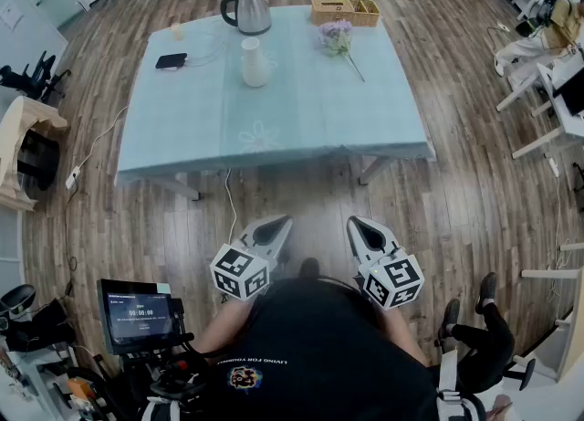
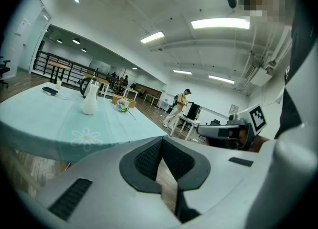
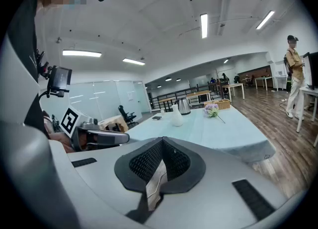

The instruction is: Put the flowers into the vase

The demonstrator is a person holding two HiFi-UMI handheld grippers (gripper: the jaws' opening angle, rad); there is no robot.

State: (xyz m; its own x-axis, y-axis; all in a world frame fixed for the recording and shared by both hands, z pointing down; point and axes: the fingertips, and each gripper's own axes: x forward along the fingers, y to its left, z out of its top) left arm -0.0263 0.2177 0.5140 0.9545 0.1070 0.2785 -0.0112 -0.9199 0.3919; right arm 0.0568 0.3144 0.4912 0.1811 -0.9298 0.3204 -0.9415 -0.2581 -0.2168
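Note:
A white vase [image 1: 255, 63] stands upright near the middle of the table with the light blue cloth [image 1: 274, 127]. A bunch of pale purple flowers [image 1: 338, 37] lies flat on the cloth to the vase's right, stem toward me. My left gripper [image 1: 279, 223] and right gripper [image 1: 356, 223] hover side by side over the wooden floor, close to my body and well short of the table. Both are shut with nothing between their jaws. The left gripper view shows the vase [image 2: 90, 103] and flowers [image 2: 122, 105] far off. The right gripper view shows the vase [image 3: 177, 117] and flowers [image 3: 212, 109] too.
A steel kettle [image 1: 248, 10], a wicker basket [image 1: 345, 11], a dark phone [image 1: 171, 61] and a small cup [image 1: 176, 32] sit at the table's far side. A screen on a stand [image 1: 137, 314] is at my left. Desks [image 1: 547, 90] line the right. A person [image 3: 293, 74] stands far right.

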